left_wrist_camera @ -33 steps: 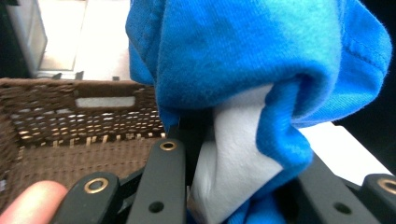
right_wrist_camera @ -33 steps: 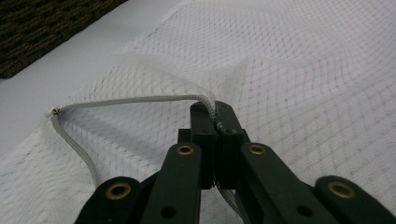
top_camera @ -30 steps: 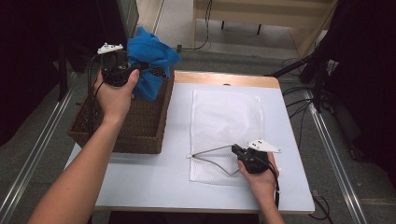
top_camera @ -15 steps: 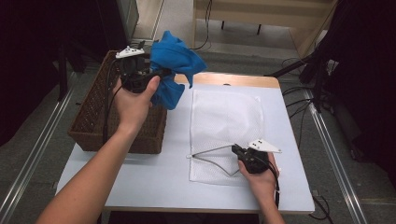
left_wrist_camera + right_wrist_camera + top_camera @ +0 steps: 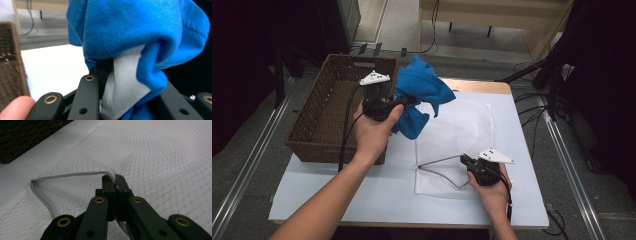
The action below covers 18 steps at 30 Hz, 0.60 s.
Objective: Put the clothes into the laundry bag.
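Note:
A bunched blue cloth (image 5: pixel 422 95) hangs in the air between the wicker basket (image 5: pixel 329 107) and the white mesh bag (image 5: pixel 462 135). My left gripper (image 5: pixel 408 101) is shut on it; in the left gripper view the blue cloth (image 5: pixel 140 37) drapes over the jaws and a pale inner side shows. The mesh bag lies flat on the white table. My right gripper (image 5: pixel 464 159) is shut on the bag's zipper edge (image 5: pixel 75 175), lifting it so the mouth gapes toward the left. In the right gripper view, the right gripper (image 5: pixel 113 180) pinches that rim.
The brown wicker basket stands at the table's left side, its inside dark. The white table (image 5: pixel 377 195) has bare surface in front of the basket. Cables (image 5: pixel 537 100) lie on the floor to the right, beyond the table's edge.
My left gripper has carried the blue cloth up out of the basket and rightward toward the mesh bag. The right gripper has kept hold of the bag's edge in place.

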Available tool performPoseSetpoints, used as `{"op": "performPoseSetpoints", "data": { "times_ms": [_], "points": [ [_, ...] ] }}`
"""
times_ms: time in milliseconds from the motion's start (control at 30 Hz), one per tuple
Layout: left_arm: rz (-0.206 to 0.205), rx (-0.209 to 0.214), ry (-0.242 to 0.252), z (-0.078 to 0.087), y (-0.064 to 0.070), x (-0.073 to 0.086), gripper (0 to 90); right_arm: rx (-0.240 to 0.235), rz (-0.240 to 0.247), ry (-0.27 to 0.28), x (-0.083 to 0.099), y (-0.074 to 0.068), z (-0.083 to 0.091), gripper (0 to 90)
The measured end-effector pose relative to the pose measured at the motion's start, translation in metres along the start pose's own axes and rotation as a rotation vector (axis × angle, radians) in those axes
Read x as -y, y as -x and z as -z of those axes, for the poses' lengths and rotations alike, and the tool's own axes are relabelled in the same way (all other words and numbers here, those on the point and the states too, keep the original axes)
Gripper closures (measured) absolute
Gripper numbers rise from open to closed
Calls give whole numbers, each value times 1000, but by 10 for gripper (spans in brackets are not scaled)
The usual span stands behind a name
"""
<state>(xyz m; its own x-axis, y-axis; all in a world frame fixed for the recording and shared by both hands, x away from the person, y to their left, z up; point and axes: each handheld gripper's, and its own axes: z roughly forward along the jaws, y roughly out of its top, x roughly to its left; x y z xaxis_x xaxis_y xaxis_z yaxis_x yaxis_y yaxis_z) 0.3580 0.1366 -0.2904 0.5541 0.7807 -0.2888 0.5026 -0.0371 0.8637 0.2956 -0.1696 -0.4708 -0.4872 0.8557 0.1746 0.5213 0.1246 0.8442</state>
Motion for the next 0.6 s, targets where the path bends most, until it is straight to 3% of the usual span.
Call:
{"op": "performPoseSetpoints", "data": {
  "times_ms": [233,433,567,600],
  "points": [
    [-2,52,-31,3,14,21,729,19,11,19,0,1,0,900],
    [-19,69,-53,8,22,37,727,40,31,40,0,-2,0,900],
    [4,86,-64,12,23,55,725,28,26,49,0,0,0,900],
    [11,91,-81,12,23,65,725,23,18,53,0,0,1,900]
  ]
}}
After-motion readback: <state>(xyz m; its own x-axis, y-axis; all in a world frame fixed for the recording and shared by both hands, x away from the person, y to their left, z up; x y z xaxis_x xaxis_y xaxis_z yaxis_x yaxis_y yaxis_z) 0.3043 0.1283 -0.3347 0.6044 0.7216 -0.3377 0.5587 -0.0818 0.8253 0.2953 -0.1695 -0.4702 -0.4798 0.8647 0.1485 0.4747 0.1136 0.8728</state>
